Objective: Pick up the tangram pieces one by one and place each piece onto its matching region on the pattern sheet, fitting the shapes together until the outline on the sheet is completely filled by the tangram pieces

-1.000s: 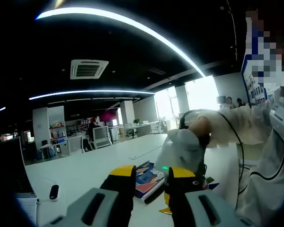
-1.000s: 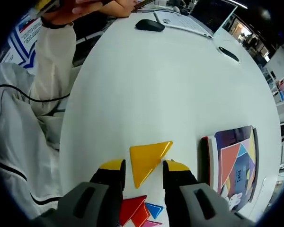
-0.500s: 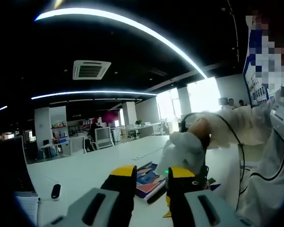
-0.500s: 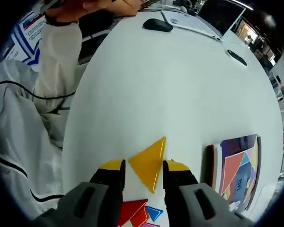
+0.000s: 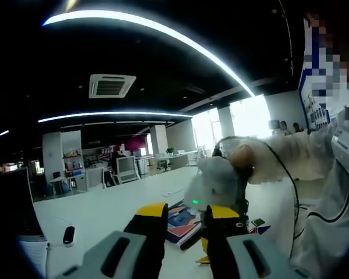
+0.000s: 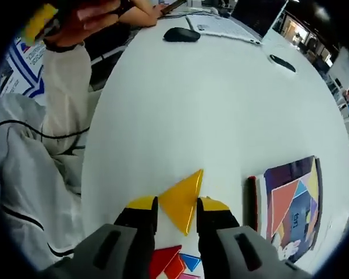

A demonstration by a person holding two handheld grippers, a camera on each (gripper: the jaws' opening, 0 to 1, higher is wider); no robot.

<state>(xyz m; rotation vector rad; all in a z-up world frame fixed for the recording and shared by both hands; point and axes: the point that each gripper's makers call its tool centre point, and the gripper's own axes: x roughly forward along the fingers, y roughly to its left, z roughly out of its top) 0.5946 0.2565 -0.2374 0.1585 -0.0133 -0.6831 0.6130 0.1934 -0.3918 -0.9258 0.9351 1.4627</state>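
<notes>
In the right gripper view, my right gripper is shut on a yellow triangle, whose tip points up and away from the jaws, above the white table. Red pieces and a blue piece lie just below the jaws. The pattern sheet lies on a book to the right, with colored shapes on it. In the left gripper view, my left gripper stands open over the table, nothing between its jaws. Beyond it are the pattern sheet and a gloved hand holding the other gripper.
A black mouse, a laptop and a dark pen-like object sit at the table's far end. A person's white sleeve runs along the left edge. Another mouse lies beside papers.
The right jaws have drawn in on the yellow triangle, which turned from lying flat to tip-up between them. In the left gripper view the gloved hand rose and shifted slightly left.
</notes>
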